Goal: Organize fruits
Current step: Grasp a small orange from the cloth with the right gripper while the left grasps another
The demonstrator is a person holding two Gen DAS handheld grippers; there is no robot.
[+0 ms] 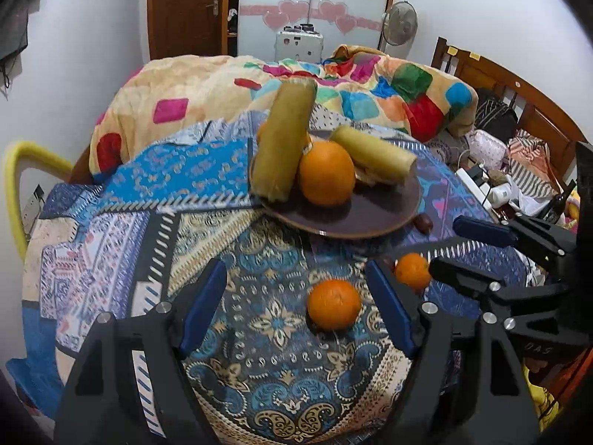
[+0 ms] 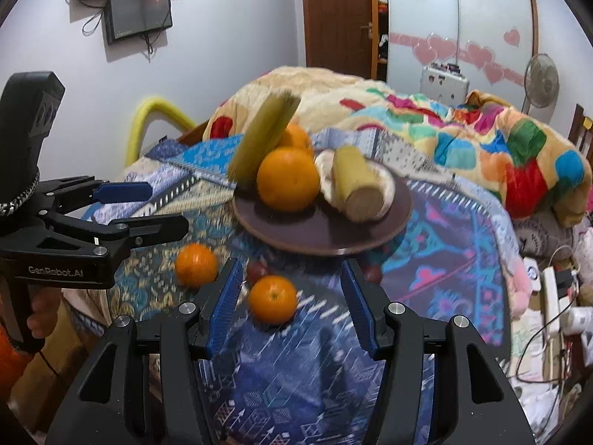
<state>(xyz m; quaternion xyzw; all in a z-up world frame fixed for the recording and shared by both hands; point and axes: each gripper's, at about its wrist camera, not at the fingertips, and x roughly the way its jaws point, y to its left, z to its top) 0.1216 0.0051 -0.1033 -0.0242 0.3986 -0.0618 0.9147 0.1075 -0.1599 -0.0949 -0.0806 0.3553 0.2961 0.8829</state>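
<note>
A brown plate (image 1: 374,215) (image 2: 296,237) on the patterned bedspread holds a large orange (image 1: 326,174) (image 2: 288,180), two yellow-green cylinders (image 1: 283,141) (image 2: 355,183) and, in the right wrist view, a second orange (image 2: 296,137) behind. Two small oranges lie loose in front of the plate. My left gripper (image 1: 296,307) (image 2: 166,207) is open, with one small orange (image 1: 334,304) (image 2: 195,265) between its blue pads. My right gripper (image 2: 291,306) (image 1: 444,246) is open, with the other small orange (image 2: 272,298) (image 1: 412,270) between its pads.
Small dark red fruits lie by the plate's near edge (image 1: 422,221) (image 2: 257,272). A colourful quilt (image 1: 259,85) is heaped behind the plate. A wooden headboard (image 1: 519,89), cables and clutter (image 2: 552,296) are at the right. A yellow padded rail (image 1: 15,185) is at the left.
</note>
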